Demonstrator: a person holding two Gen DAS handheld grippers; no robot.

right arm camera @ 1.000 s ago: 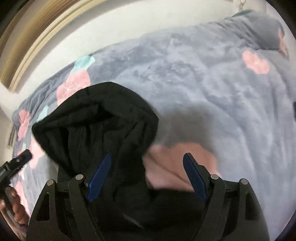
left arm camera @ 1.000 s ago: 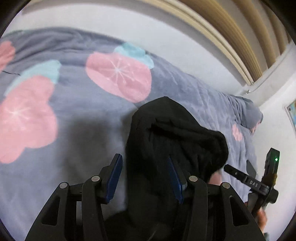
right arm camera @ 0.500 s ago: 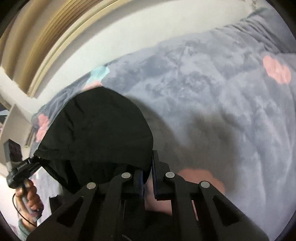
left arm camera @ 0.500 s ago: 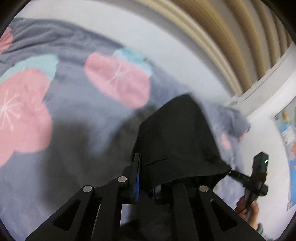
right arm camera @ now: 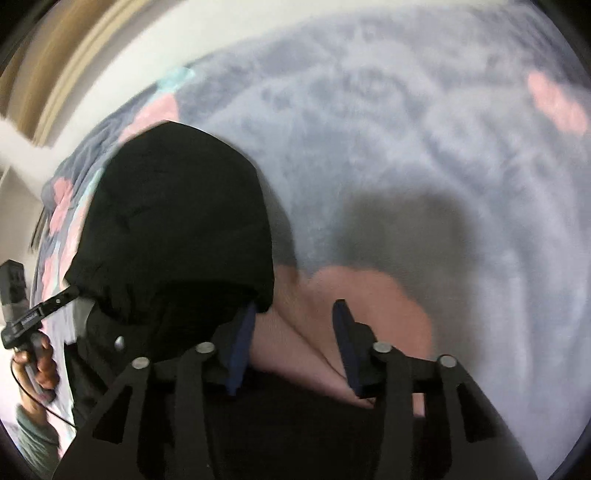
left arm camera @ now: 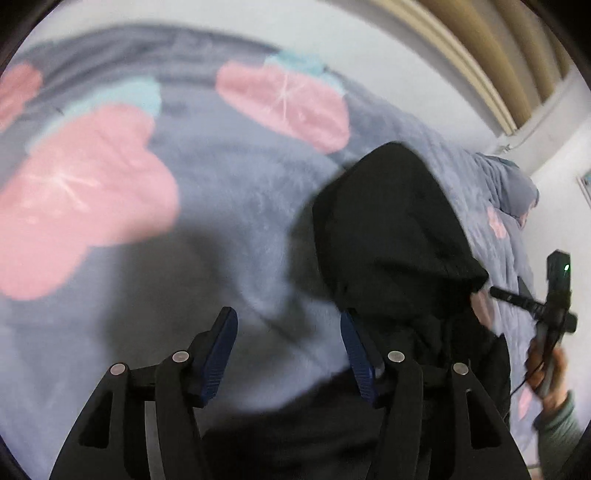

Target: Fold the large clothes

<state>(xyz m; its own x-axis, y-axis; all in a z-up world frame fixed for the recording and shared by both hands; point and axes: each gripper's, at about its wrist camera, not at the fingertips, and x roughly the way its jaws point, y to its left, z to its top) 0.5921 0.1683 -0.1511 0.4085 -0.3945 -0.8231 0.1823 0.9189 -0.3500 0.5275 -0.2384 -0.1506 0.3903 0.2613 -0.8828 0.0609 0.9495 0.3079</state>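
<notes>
Between the two tools, at the bed's near side, lies the black hooded garment [left arm camera: 399,236], its hood peaking toward twelve o'clock. Both the left tool [left arm camera: 288,350] and the right tool [right arm camera: 293,341] are opening, jaws apart, only blanket between them, cloth just beside each inner finger. It looks soft, limp and bulky, likely to sag and slide on fleece; the hood's rim or shoulder seams seem the best holds. Beyond, the flowered blanket [right arm camera: 424,147] offers wide room until the wall [left arm camera: 332,33].
</notes>
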